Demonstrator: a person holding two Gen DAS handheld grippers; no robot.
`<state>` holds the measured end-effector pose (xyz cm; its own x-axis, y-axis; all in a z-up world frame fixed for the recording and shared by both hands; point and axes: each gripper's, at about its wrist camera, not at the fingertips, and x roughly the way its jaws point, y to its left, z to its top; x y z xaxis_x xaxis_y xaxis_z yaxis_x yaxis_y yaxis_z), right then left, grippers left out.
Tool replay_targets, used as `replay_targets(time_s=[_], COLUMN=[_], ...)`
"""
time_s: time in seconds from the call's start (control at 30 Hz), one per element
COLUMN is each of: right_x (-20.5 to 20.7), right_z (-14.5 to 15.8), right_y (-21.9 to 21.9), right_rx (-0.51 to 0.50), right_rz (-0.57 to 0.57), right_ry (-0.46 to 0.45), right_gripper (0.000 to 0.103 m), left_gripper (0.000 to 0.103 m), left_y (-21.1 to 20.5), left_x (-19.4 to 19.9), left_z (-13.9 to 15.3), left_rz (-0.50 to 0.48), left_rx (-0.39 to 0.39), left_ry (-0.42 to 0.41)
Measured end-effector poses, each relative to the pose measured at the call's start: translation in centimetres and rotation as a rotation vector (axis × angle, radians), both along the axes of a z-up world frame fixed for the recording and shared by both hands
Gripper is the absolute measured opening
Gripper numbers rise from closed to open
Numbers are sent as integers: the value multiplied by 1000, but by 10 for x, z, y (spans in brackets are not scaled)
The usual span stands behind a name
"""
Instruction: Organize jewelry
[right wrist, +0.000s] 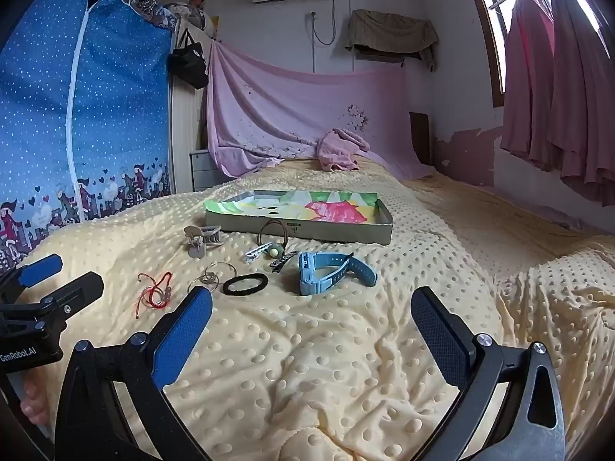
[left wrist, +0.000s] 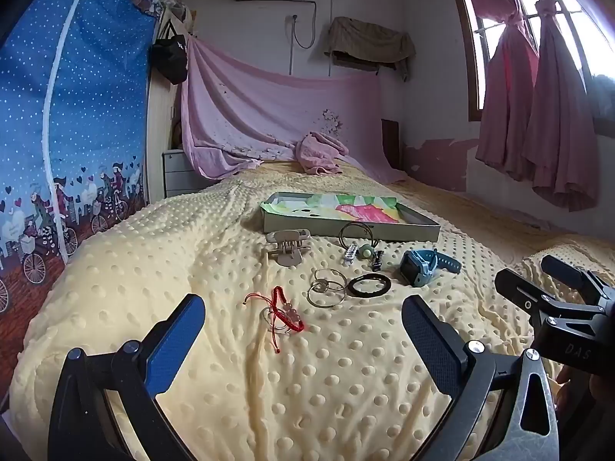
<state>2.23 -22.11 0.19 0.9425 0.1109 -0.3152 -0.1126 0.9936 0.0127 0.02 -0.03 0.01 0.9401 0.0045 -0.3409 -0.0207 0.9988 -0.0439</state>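
Holding both grippers spread and empty above the blanket [left wrist: 230, 403], I face the jewelry scattered short of the tray [right wrist: 300, 226], likely so each piece lifts straight in. My left gripper [left wrist: 303, 330] is nearest the red bracelet [left wrist: 286, 309]; my right gripper [right wrist: 311, 326] is nearer the watch [right wrist: 330, 272]. Each view shows the other gripper at its edge.

"GenRobot.AI" stands on the left hand-held gripper [right wrist: 40, 280]; "DAS" on the right hand-held gripper [left wrist: 553, 282].
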Motion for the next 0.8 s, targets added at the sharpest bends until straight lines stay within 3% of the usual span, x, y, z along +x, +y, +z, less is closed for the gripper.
replay_targets(time_s=[0.8], right_x=[2], right_z=[0], right_y=[1], right_rx=[-5], right_rz=[0], right_ry=[11], right_gripper=[102], left_gripper=[103], left_y=[1], left_x=[-5], left_z=[3], left_rz=[-15], left_rx=[-8], left_ry=[-19])
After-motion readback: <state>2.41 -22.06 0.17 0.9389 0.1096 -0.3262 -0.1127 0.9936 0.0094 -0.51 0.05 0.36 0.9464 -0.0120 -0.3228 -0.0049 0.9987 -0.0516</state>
